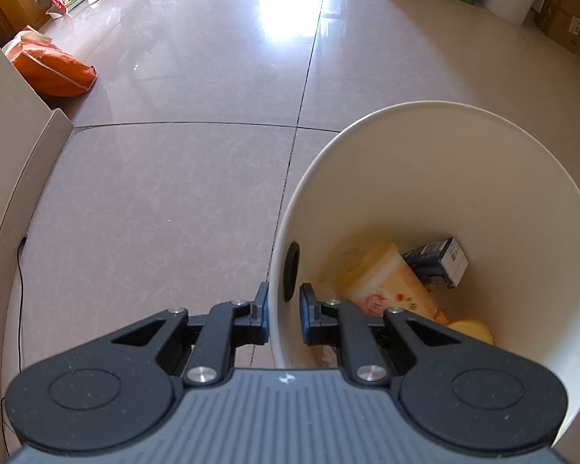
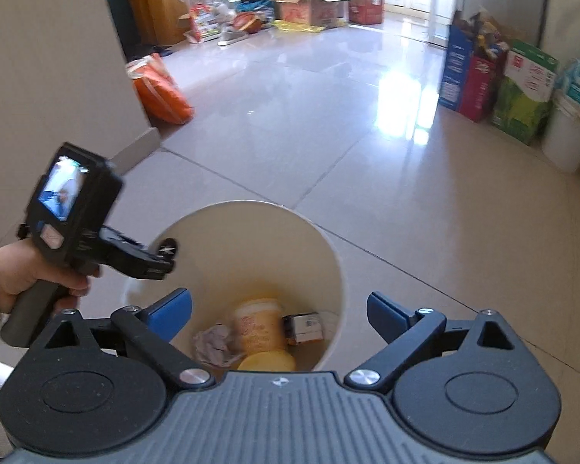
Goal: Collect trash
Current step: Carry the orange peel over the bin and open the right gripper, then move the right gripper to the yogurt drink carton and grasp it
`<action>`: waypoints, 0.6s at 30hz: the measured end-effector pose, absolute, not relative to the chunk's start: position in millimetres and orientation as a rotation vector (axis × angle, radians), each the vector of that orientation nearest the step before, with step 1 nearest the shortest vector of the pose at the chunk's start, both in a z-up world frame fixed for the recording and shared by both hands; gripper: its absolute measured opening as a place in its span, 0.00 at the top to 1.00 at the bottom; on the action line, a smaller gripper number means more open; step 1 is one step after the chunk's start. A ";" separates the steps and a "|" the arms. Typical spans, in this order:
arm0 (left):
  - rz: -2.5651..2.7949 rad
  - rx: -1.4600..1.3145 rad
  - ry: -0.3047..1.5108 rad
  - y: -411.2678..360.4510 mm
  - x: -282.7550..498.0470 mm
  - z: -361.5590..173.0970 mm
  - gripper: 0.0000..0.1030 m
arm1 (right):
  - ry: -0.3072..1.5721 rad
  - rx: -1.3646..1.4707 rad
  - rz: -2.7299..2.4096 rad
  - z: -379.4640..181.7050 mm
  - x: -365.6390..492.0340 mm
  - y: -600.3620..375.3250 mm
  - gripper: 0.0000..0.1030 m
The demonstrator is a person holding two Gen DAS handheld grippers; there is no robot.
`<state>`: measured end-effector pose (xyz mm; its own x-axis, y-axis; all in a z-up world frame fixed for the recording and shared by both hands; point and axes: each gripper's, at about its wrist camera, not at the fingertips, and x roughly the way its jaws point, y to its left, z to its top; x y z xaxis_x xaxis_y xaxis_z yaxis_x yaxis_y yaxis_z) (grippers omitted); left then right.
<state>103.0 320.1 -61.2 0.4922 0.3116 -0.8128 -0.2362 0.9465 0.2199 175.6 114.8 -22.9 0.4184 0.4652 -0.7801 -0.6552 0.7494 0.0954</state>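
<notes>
My left gripper [image 1: 284, 315] pinches the white bin's [image 1: 437, 116] rim; my right gripper [image 2: 278, 315] hangs wide open above the trash inside.

Bin [image 1: 425, 147] base cut off — carton [image 1: 440, 266] print blurred.

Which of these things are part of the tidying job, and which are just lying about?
Job: white bin, left claw gripping its rim, open right claw, cup, small carton, crumpled paper.

Lying about: orange bag, cardboard boxes, white bucket.
</notes>
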 end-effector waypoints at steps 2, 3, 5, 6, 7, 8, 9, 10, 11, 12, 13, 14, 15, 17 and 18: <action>0.333 0.083 1.003 320.4 103.2 -61.0 0.87 | 0.895 -0.241 0.684 -25.1 177.5 108.3 0.02; 0.333 0.083 1.003 320.4 103.0 -61.0 0.87 | 0.895 -0.240 0.671 -27.3 178.6 104.0 0.02; 0.333 0.084 1.003 320.5 103.2 -61.1 0.87 | 0.902 -0.234 0.647 -32.3 182.0 92.5 0.02; 0.333 0.085 1.003 320.4 103.0 -61.1 0.87 | 0.909 -0.231 0.631 -36.2 184.6 86.2 0.02; 0.333 0.084 1.003 320.6 103.5 -60.8 0.87 | 0.915 -0.227 0.614 -39.9 186.7 79.2 0.01; 0.333 0.085 1.003 320.6 103.5 -60.8 0.87 | 0.925 -0.223 0.601 -44.9 188.9 73.3 0.01; 0.333 0.087 1.003 320.4 103.3 -60.9 0.87 | 0.937 -0.215 0.584 -50.6 191.9 64.9 0.01; 0.333 0.087 1.003 320.7 103.4 -60.8 0.87 | 0.945 -0.205 0.563 -56.2 194.1 56.3 0.01; 0.333 0.089 1.003 320.6 103.4 -60.8 0.87 | 0.955 -0.195 0.544 -62.9 196.9 48.0 0.01; 0.333 0.091 1.002 320.4 103.5 -60.8 0.87 | 0.969 -0.184 0.526 -70.5 200.1 39.2 0.01; 0.334 0.093 1.002 320.2 103.5 -60.8 0.87 | 0.981 -0.172 0.500 -79.1 203.1 29.7 0.01; 0.335 0.094 1.002 319.9 103.5 -60.9 0.87 | 0.993 -0.158 0.473 -88.0 206.0 20.0 0.01; 0.336 0.096 1.002 319.3 103.7 -61.1 0.87 | 1.008 -0.141 0.451 -98.0 209.0 9.6 0.01; 0.337 0.098 1.002 319.0 103.3 -61.5 0.87 | 1.032 -0.107 0.404 -115.7 213.5 -6.5 0.01; 0.337 0.099 1.002 318.7 103.4 -61.6 0.87 | 1.048 -0.083 0.382 -125.3 215.6 -15.5 0.01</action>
